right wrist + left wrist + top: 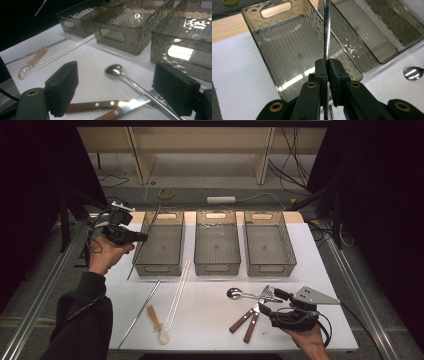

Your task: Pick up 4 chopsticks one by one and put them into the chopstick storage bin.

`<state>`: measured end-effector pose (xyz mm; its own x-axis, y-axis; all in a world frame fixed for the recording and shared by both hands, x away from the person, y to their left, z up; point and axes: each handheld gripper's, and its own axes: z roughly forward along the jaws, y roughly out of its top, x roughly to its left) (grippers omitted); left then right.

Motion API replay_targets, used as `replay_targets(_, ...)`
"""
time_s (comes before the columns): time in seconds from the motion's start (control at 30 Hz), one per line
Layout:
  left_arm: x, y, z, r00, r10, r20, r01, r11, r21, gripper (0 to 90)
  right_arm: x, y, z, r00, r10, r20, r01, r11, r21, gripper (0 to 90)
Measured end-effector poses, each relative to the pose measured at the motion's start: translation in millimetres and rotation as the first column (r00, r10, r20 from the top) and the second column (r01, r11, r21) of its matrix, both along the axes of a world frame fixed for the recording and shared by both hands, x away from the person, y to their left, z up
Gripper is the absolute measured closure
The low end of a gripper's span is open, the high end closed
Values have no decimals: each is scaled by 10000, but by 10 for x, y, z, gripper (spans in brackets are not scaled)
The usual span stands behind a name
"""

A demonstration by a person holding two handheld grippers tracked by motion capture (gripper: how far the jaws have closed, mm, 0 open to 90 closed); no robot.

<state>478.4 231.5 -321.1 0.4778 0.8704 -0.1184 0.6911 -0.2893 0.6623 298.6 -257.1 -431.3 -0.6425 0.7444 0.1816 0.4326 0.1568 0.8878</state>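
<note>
Pinched near its middle by the left gripper (327,65) at the high view's upper left, the long metal rod (145,240) could swing and catch the left bin's (150,265) rim, while the right gripper (122,90) waits wide open.

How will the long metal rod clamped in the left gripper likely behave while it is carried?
The metal rod looks thin, straight and polished, so it is probably stiff yet slippery. The left gripper pinches it at one narrow spot with long ends sticking out, so it may pivot or slide. Laid on the table, its seemingly round shaft would likely roll.
</note>
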Motion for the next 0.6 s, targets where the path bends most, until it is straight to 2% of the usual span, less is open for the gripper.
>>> replay_targets(0.17,125,-44,61,9999,-64,147,62,9999,144,852,0,1,0,10000,16,0,-16,10000,-5,213)
replay_targets(0.3,226,-59,80,9994,90,341,-91,10000,30,852,2,0,0,10000,16,-46,-16,10000,5,214)
replay_targets(0.6,405,-126,35,9972,333,671,-333,9994,-6,852,-2,-1,1,10000,40,3,-40,10000,-9,214)
